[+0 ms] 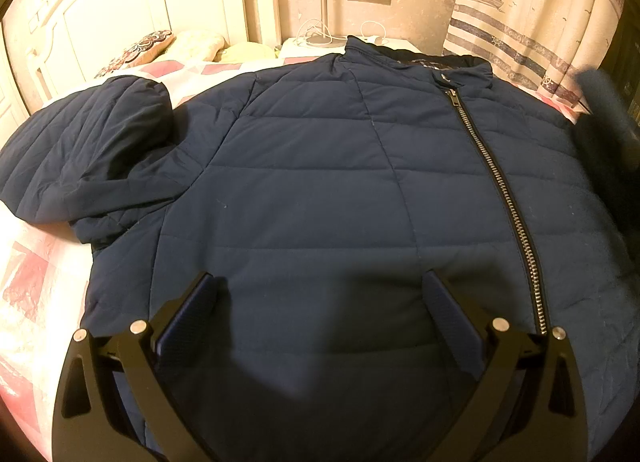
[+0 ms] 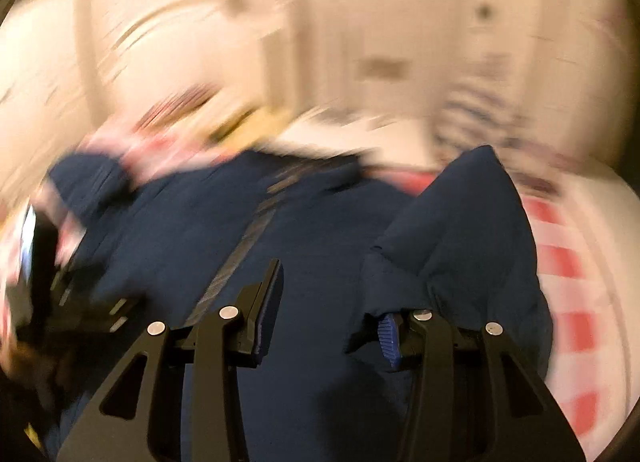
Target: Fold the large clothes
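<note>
A navy quilted jacket (image 1: 320,162) lies front up on the bed, its zipper (image 1: 500,190) closed and its collar at the far end. One sleeve (image 1: 80,154) lies folded up at the left. My left gripper (image 1: 320,278) hovers open over the jacket's lower front with nothing between its fingers. The right wrist view is smeared by motion. In it my right gripper (image 2: 328,302) has its jaws apart above the jacket (image 2: 320,230). The other sleeve (image 2: 460,230) is bunched up over the right finger and hides its tip, and no pad presses on it.
The bed has a pink and white checked cover (image 1: 40,262). Pillows (image 1: 140,48) and a white headboard (image 1: 140,2) stand at the far left. A nightstand (image 1: 312,48) with cables and a curtain (image 1: 520,22) are behind. A dark blurred shape (image 1: 600,122) sits at the right edge.
</note>
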### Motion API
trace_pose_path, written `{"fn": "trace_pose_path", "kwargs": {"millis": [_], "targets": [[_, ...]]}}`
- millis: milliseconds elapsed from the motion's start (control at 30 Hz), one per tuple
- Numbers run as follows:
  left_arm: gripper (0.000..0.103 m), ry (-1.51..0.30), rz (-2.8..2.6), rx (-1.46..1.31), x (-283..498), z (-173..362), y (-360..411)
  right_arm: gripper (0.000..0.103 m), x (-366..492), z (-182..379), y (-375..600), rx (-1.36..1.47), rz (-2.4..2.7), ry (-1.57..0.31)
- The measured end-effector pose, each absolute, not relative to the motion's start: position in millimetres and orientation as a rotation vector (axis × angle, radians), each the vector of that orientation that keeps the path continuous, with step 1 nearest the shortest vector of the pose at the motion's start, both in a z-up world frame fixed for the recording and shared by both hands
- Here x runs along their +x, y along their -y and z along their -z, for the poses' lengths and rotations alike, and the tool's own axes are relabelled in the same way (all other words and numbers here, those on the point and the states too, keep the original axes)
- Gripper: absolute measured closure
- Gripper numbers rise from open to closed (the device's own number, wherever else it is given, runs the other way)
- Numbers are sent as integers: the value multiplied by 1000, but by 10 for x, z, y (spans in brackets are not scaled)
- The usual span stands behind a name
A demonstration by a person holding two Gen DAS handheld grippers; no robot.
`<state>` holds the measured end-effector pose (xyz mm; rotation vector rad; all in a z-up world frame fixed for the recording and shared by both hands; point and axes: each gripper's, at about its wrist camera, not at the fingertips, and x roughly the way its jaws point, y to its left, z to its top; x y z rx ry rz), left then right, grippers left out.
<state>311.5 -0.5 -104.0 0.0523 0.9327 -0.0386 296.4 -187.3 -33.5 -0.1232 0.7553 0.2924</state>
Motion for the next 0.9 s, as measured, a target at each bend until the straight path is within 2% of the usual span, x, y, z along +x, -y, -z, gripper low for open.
{"fn": "trace_pose_path", "kwargs": {"millis": [100,167,233,267,300,533,633,767,833,867,900], "targets": [[2,-932,40,51,3106,1040,-14,57,2973,804,1363,-312,-329,-927],[2,-932,40,49,3103,1038,-11,54,2937,904,1315,-336,-308,-917],[2,-932,41,49,3101,1035,-10,35,2936,870,1505,-269,-306,-961],[2,-932,41,47,3101,1036,-16,15,2904,823,1623,-202,-330,-988],[2,-932,41,47,3104,1033,-9,11,2879,766,1671,-139,-360,-993],[2,-932,37,53,3100,1036,-10,11,2487,314,3062,339,-194,-785],[2,-931,37,53,3100,1034,1,16,2630,463,3762,639,-118,-782],[2,-932,37,53,3101,1036,-5,18,3080,812,3967,747,-48,-886],[2,-932,37,53,3101,1036,-5,33,3203,800,3933,738,-48,-858],[2,-932,36,53,3101,1036,-4,46,3261,775,3848,723,-44,-842],[2,-932,36,53,3102,1034,4,65,3299,680,3770,694,-61,-816]]}}
